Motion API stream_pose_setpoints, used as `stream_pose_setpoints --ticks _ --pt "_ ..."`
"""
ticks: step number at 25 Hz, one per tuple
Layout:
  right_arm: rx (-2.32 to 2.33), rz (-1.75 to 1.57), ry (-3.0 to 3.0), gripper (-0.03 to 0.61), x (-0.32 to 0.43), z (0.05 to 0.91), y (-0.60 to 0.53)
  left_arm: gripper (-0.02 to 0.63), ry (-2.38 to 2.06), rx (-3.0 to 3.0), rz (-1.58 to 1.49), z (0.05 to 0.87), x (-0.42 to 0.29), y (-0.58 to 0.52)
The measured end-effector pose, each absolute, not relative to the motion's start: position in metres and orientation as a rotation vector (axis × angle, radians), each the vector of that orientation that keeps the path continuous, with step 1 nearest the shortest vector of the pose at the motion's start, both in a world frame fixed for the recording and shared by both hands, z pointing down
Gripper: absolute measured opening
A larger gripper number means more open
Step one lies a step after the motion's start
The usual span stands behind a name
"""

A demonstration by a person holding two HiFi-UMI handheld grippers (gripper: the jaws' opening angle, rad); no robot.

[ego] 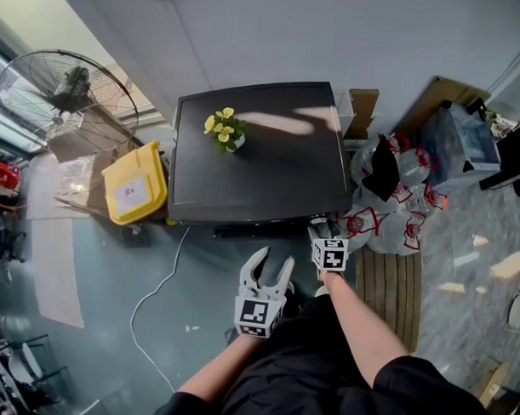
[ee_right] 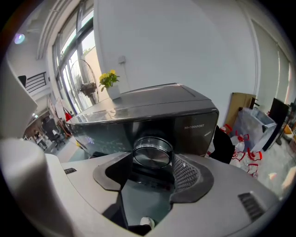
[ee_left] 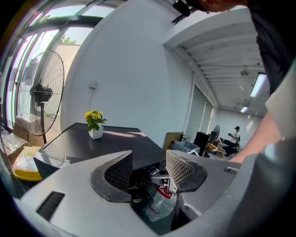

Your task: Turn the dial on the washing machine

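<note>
Okay so the right gripper (ee_right: 151,163) has its jaws pressed snug on either side of the dial (ee_right: 152,155), which sits dead centre between them on the front panel of the washing machine (ee_right: 152,115). Looks to me like the grab is done and the twist is next. I'd roll the wrist with a firm squeeze so the pads don't slip on that shiny rim. The left gripper (ee_left: 149,169) hangs off to the side, jaws spread with nothing between them. Only the right gripper view shows the dial at all. In the head view the machine's dark top hides it, though that view does show both grippers side by side.
</note>
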State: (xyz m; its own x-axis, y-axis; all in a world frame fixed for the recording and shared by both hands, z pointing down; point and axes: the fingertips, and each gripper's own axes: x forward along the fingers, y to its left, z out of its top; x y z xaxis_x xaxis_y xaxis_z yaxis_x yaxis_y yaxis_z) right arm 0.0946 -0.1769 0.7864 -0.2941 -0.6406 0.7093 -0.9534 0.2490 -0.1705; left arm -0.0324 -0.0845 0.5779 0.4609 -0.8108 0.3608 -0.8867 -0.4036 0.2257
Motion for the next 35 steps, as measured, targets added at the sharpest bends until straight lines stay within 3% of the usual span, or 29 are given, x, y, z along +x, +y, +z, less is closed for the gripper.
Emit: stream_pose_setpoints --ticks 20,35 --pt "1.449 1.036 -2.135 0.249 0.097 0.784 -0.179 0.204 -1.393 2.362 0.291 0.579 -0.021 -0.085" --pt "1.407 0.705 -2.076 0.250 0.091 0.773 -0.172 0.204 -1.410 2.346 0.267 0.577 -0.027 -0.087"
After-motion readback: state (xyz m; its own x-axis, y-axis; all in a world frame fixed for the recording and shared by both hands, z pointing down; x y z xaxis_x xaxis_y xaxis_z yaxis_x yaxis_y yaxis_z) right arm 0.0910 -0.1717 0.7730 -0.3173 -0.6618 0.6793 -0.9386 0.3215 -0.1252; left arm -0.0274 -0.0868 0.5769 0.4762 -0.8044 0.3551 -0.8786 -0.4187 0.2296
